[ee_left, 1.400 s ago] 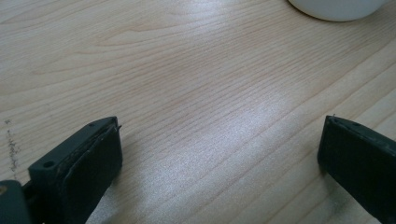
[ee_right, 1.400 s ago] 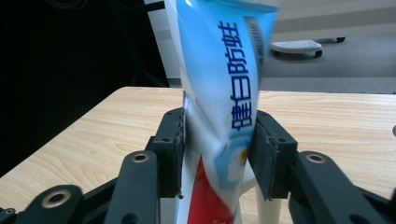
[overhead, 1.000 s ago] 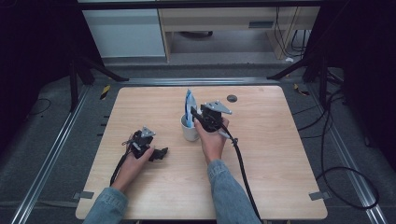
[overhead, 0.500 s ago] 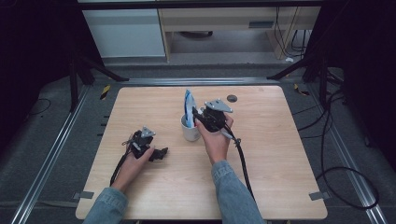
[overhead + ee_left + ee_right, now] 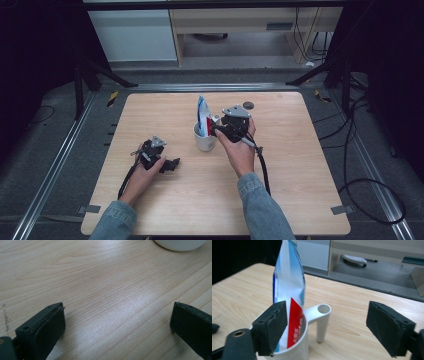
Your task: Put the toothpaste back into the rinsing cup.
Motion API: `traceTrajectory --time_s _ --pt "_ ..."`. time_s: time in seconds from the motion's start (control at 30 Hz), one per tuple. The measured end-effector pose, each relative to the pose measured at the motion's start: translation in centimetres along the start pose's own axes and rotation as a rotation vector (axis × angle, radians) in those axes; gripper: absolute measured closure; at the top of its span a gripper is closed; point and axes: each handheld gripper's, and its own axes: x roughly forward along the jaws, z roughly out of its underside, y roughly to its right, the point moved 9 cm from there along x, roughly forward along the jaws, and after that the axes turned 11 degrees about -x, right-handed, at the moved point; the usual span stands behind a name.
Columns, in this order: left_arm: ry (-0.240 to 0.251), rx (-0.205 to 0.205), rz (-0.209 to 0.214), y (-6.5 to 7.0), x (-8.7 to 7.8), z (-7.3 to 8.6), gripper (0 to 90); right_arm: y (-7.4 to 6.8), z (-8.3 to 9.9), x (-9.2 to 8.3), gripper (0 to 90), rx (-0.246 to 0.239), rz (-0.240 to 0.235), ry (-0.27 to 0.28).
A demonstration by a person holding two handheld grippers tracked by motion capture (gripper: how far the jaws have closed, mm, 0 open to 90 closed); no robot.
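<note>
We note a white cup (image 5: pixel 312 322), a blue, white and red tube (image 5: pixel 288 290), and a pale woodgrain table (image 5: pixel 310 165).

High view: fixed overhead, facing forward and down on the whole light wooden table (image 5: pixel 300 170). Left gripper view: low, close to the tabletop, looking between its jaws. Right gripper view: near, level with the white handled plastic cup (image 5: pixel 312 322), which the high view shares (image 5: pixel 204 140).

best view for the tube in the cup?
Right gripper view: the tube stands upright in the cup, close, with its red and blue print clear. High view shows it small. Left gripper view catches just the cup's base.
</note>
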Motion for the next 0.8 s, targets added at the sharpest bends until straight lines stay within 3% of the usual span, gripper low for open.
traceTrajectory --time_s 0.17,0.37,0.67,0.8 --pt "0.000 -0.001 0.000 0.0 0.0 0.0 0.0 0.6 0.0 -0.7 10.6 -0.021 -0.014 -0.025" --pt "0.000 0.000 -0.001 0.1 0.0 0.0 0.0 2.6 0.5 -1.9 9.5 -0.041 -0.007 -0.059" --pt "0.000 -0.001 -0.001 0.1 0.0 0.0 0.0 5.5 2.8 -4.4 14.3 -0.071 0.000 -0.092" --pt "0.000 -0.001 -0.001 0.1 0.0 0.0 0.0 6.6 4.3 -5.6 16.2 -0.054 -0.004 -0.106"
